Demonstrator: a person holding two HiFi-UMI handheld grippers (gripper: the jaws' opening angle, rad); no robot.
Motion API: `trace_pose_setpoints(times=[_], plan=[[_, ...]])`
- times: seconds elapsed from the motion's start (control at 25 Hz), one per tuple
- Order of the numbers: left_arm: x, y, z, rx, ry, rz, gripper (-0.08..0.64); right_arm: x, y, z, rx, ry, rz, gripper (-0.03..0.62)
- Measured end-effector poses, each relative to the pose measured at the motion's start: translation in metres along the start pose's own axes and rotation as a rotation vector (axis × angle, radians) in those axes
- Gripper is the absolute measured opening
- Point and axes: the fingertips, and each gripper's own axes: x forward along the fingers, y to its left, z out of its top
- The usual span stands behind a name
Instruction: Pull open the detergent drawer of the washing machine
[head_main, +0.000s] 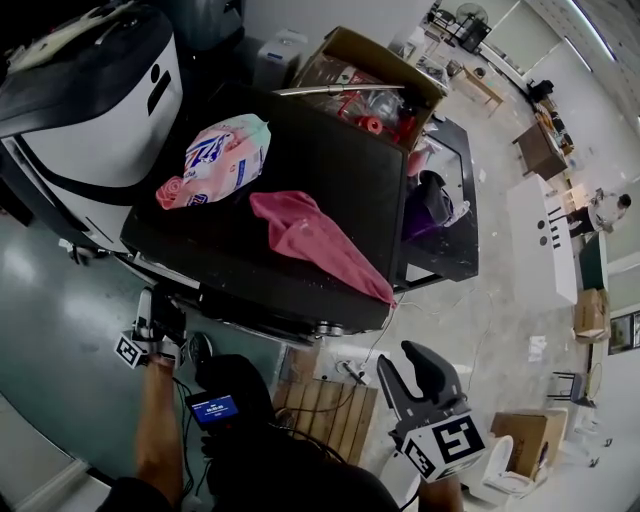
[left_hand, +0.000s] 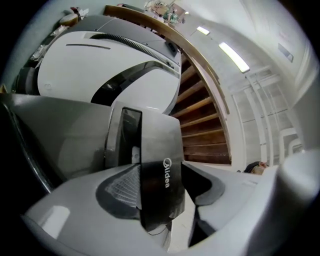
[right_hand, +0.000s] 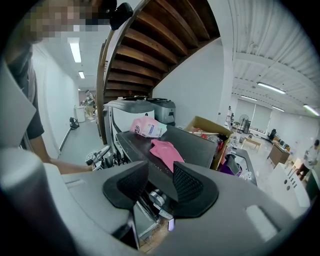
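Observation:
The washing machine (head_main: 300, 170) has a flat black top and stands in front of me. My left gripper (head_main: 160, 325) is at its front left corner. In the left gripper view the gripper (left_hand: 162, 187) is shut on the black detergent drawer front (left_hand: 160, 175), which bears a white Midea mark. The drawer front stands out from the grey machine face, with a dark slot (left_hand: 125, 132) behind it. My right gripper (head_main: 412, 372) hangs open and holds nothing, low and to the right of the machine. Its jaws point at the machine's front (right_hand: 150, 192).
A pink cloth (head_main: 315, 235) and a pink detergent bag (head_main: 220, 160) lie on the machine top. A white and black appliance (head_main: 90, 110) stands at the left, an open cardboard box (head_main: 375, 85) behind. A wooden pallet (head_main: 325, 405) lies below, and stairs (left_hand: 200, 115) rise beyond the left gripper.

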Motion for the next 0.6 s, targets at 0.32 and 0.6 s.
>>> trace_pose_setpoints(times=[0.32,0.6], plan=[[-0.030,-0.021,-0.004,-0.016,0.009,-0.002,0.290,0.009,0.016,0.005,-0.010,-0.018,0.052,0.140],[-0.044,-0.030,-0.002,-0.008,-0.022,-0.014,0.291,0.003,0.024,0.003,-0.016,-0.026,0.073,0.140]])
